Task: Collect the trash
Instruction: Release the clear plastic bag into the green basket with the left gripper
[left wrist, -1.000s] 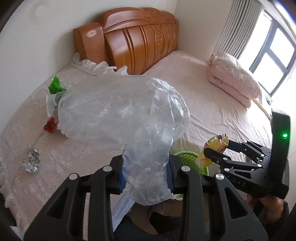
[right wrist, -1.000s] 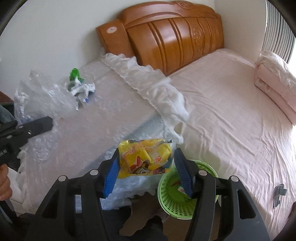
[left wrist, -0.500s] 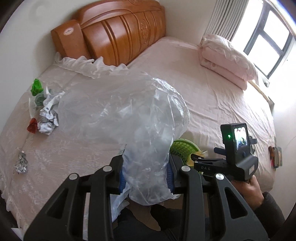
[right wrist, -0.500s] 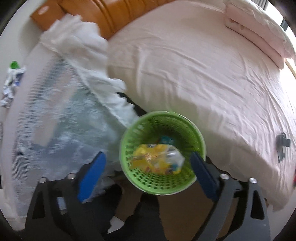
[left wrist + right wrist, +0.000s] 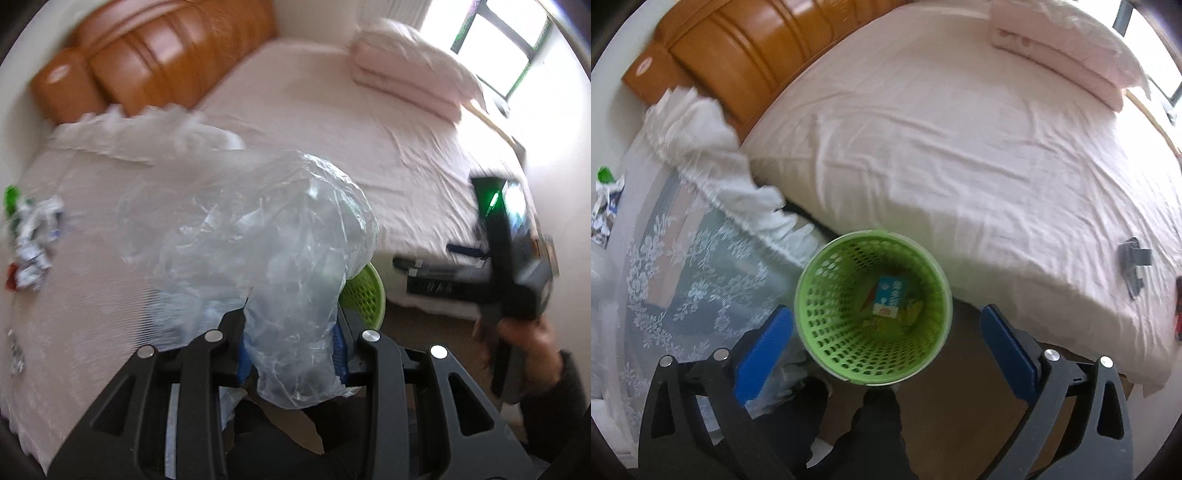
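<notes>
- Bed, pink sheet, fills the view ahead of both jaws; headboard far behind.
- Lace cover left of right jaws.
- Bin on floor under right gripper; jaws opening wide, nothing held.
- Left gripper clamps plastic bag.
- Wrappers far left.

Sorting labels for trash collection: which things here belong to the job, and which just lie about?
Job: clear plastic bag in the left tongs; green basket; crumpled wrappers on the bed; right tongs, opening and empty.
Lying about: folded quilt; headboard.
</notes>
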Action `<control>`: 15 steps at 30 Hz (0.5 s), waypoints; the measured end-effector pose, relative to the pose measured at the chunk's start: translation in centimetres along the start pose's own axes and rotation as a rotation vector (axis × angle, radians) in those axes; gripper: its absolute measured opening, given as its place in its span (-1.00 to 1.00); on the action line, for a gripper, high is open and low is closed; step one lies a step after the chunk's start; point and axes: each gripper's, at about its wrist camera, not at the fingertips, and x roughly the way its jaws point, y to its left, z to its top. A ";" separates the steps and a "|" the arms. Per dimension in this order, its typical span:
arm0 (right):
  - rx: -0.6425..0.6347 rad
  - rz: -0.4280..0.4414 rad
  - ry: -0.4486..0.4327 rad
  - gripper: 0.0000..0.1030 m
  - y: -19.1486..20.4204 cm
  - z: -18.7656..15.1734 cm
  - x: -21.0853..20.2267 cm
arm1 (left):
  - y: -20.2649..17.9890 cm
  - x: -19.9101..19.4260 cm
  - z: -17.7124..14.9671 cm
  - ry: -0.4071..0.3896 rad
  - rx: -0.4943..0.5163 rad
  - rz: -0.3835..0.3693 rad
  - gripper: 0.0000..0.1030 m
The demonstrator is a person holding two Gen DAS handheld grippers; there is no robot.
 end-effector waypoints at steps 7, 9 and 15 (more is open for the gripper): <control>0.045 -0.029 -0.033 0.95 -3.2 -0.3 -1.4 | -3.7 6.9 0.2 0.145 0.099 -0.074 0.35; 0.059 -0.027 -0.025 0.95 -3.8 -0.5 -1.2 | -4.4 8.1 0.2 0.160 0.121 -0.067 0.52; 0.078 -0.020 -0.006 0.95 -4.6 -1.3 -0.5 | -5.0 8.9 0.4 0.174 0.127 -0.058 0.76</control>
